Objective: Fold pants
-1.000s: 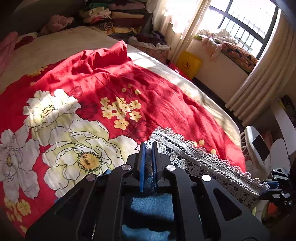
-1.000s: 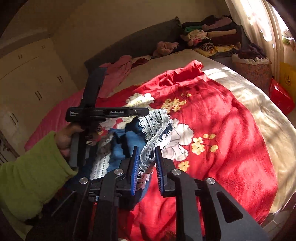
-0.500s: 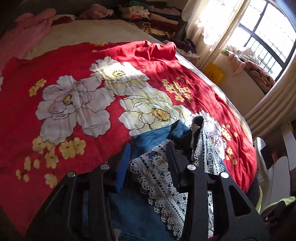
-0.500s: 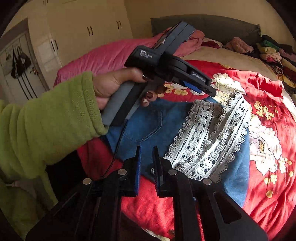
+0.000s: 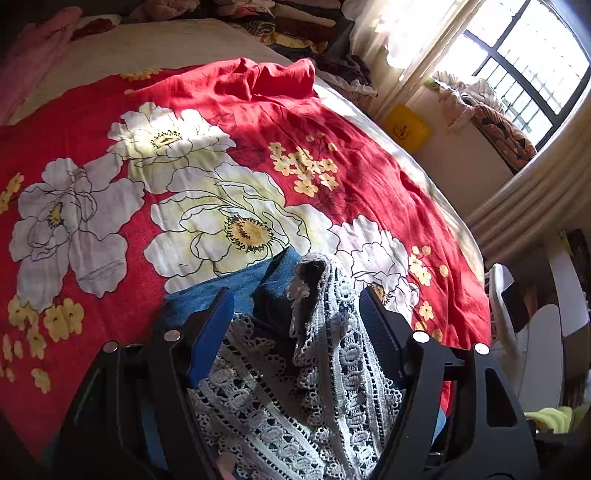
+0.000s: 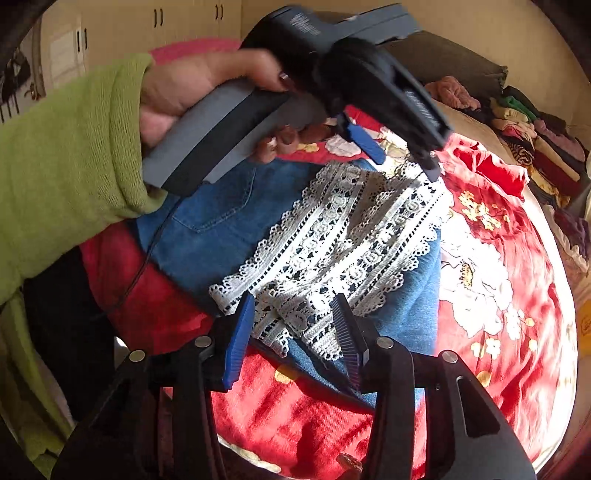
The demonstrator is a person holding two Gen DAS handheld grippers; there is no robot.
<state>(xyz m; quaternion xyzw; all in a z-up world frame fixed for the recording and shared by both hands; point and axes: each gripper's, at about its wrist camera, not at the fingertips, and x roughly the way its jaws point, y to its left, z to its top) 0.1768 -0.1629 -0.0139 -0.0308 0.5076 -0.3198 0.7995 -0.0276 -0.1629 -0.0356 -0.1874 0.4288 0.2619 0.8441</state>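
Note:
Blue denim pants (image 6: 221,229) with a wide white lace hem (image 6: 351,236) lie folded on the red floral bedspread (image 6: 491,236). My right gripper (image 6: 293,332) hovers at the near lace edge. Its jaws are opening; lace lies between them but the pads do not press on it. My left gripper (image 6: 399,155), held by a hand in a green sleeve (image 6: 74,155), hangs over the far lace corner. In the left wrist view its jaws (image 5: 295,325) are also opening, and a raised fold of lace (image 5: 332,369) stands loose between the pads, with denim (image 5: 229,291) just beyond.
The bedspread (image 5: 110,122) covers most of the bed. Piles of folded clothes (image 6: 535,140) sit at the bed's far end. A window with curtains (image 5: 517,74), a yellow bin (image 5: 406,127) and white furniture (image 5: 535,339) stand beside the bed. Wardrobe doors (image 6: 155,22) are behind.
Both grippers went from shut on the lace hem to open, letting the cloth go. The pants now lie folded on the bed, and both grippers have sunk closer to them.

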